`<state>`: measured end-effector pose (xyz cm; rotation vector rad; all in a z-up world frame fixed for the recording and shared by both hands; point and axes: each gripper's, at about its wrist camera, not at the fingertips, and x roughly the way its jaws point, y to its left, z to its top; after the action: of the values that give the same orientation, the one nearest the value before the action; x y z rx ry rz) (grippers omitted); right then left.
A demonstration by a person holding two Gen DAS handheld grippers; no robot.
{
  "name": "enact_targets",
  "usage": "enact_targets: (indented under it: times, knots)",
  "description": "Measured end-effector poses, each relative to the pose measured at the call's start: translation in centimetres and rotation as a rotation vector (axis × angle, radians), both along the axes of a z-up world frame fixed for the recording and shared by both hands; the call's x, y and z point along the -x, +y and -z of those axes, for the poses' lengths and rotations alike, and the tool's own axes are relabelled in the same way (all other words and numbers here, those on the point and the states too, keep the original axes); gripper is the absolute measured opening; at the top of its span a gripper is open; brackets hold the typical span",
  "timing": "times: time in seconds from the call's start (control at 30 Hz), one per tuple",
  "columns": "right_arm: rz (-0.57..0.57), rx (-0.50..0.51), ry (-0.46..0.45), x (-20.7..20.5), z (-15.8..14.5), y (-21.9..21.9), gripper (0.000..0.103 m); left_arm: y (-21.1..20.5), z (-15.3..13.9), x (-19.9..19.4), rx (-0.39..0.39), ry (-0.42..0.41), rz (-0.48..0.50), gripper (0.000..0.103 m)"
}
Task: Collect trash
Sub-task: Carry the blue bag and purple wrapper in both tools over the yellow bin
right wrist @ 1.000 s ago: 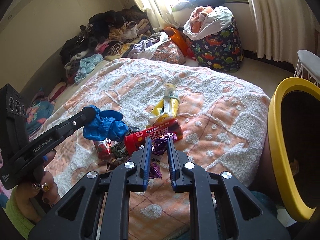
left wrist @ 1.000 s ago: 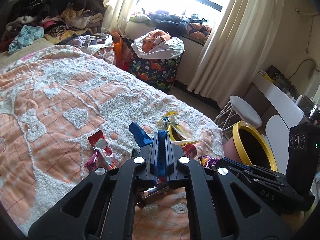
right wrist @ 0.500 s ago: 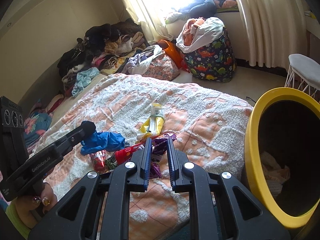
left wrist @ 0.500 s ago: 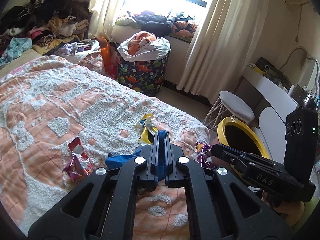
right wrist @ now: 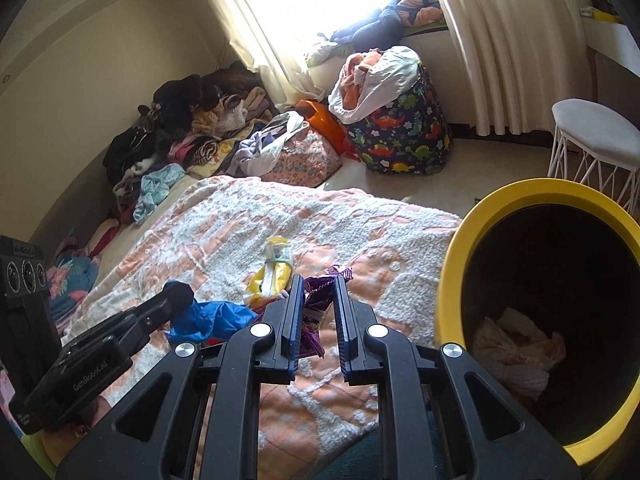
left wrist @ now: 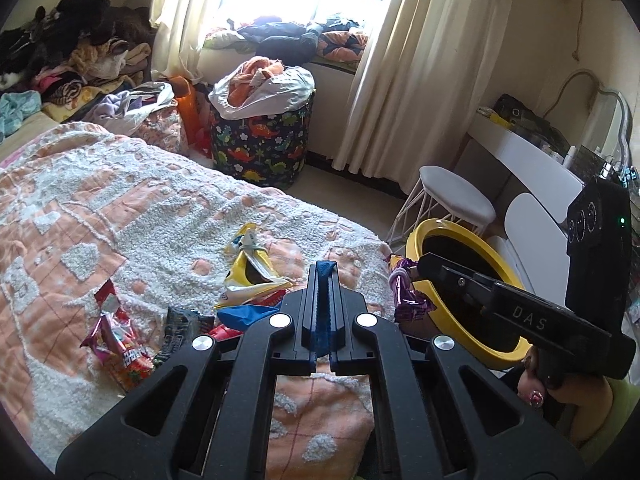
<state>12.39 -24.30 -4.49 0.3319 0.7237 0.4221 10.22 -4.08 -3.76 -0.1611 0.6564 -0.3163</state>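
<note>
Purple wrapper (right wrist: 316, 312) hangs lengthwise down between right tongs (right wrist: 316, 280).

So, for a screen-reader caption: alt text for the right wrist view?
The right gripper holds a purple wrapper beside a yellow-rimmed bin, above a bed with a peach blanket. The left gripper holds blue trash.

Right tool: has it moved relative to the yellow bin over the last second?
Yes. The right tool, shut on the purple wrapper, has moved toward the yellow bin; in the right wrist view the bin's mouth now fills far more of the right side.
</note>
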Motion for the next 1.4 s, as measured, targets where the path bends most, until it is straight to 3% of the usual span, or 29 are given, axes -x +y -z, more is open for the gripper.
enact_targets:
  times: [1.4]
  knots:
    - [0.297, -0.085, -0.004, -1.6, 1.4, -12.7, 0.015, -10.5, -1.7, -2.0, -0.055, -0.053, 0.199, 0.001]
